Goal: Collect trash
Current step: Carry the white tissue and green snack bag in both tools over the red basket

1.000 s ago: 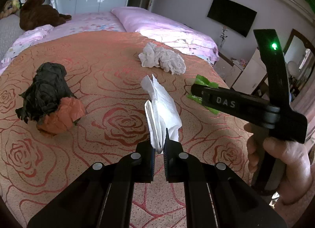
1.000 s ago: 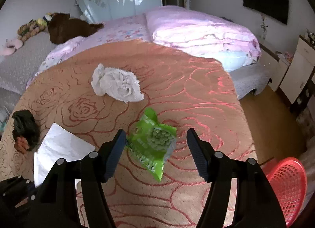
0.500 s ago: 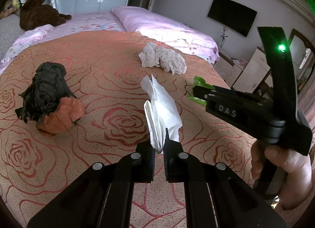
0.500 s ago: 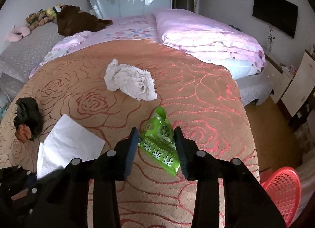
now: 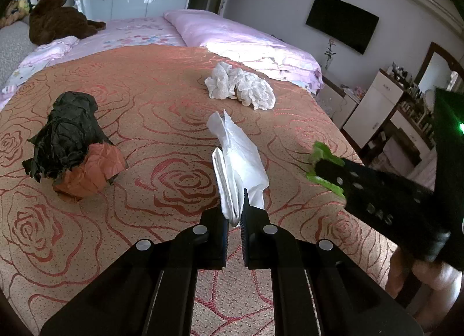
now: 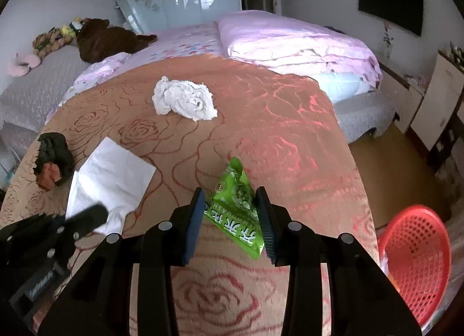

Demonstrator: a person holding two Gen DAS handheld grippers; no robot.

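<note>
The right gripper [image 6: 230, 220] has its jaws pressed on both sides of a green snack packet [image 6: 236, 205], which they have just been closing on, and the packet's long axis runs away from the gripper and a little leftward, its lower corner hanging free below the pads. The red basket [image 6: 417, 260] stands on the floor off the bedspread's [image 6: 290, 138] near right corner, to the right of and below this gripper, so the coming move is judged to be a swing rightward off the bed edge. The right hand is the nearer one to the basket. The left gripper [image 5: 235, 220] is fully closed on the near end of a folded white tissue [image 5: 237, 159], which rises away from it, left of the packet. A crumpled white paper wad [image 5: 240, 86] lies farther from the basket up the bedspread, and a black and orange crumple [image 5: 72, 147] lies farthest, at its left side
</note>
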